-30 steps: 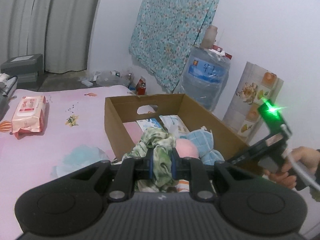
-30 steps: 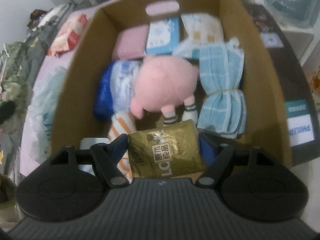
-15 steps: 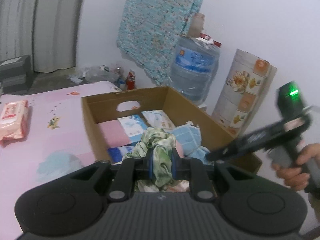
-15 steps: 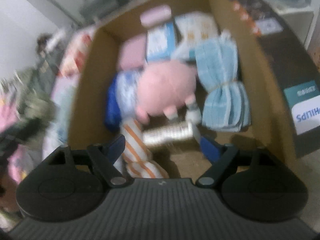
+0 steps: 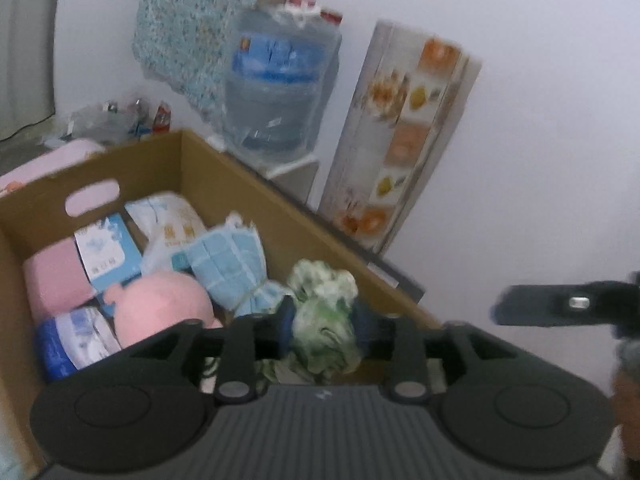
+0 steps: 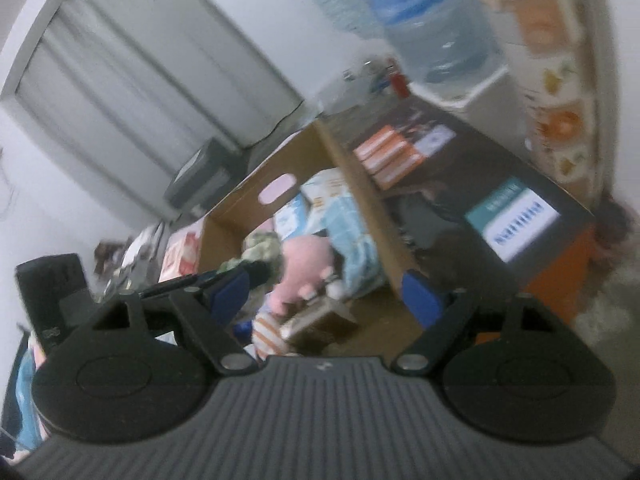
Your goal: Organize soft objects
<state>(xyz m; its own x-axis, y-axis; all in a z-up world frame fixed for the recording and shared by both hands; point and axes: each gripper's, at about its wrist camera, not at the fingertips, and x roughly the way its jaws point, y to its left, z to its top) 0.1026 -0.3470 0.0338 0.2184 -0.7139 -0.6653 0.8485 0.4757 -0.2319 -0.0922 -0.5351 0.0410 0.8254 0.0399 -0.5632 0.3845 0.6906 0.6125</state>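
Note:
An open cardboard box holds a pink plush, a bundled blue towel, tissue packs and a pink pad. My left gripper hangs over the box's near right corner. Its jaws are opening, with a crumpled green floral cloth still between the pads and touching both. My right gripper is open and empty, tilted, outside the box at its right. A gold packet lies in the box by the plush. One right-gripper finger shows at the right edge of the left wrist view.
A large water jug and a flower-printed panel stand against the wall behind the box. A dark printed carton with orange packs lies right of the box. A pink bed lies to its left.
My left gripper carried the green cloth right, over the box's right corner, and its jaws widened. My right gripper dropped the gold packet into the box, then pulled back, rose and rolled.

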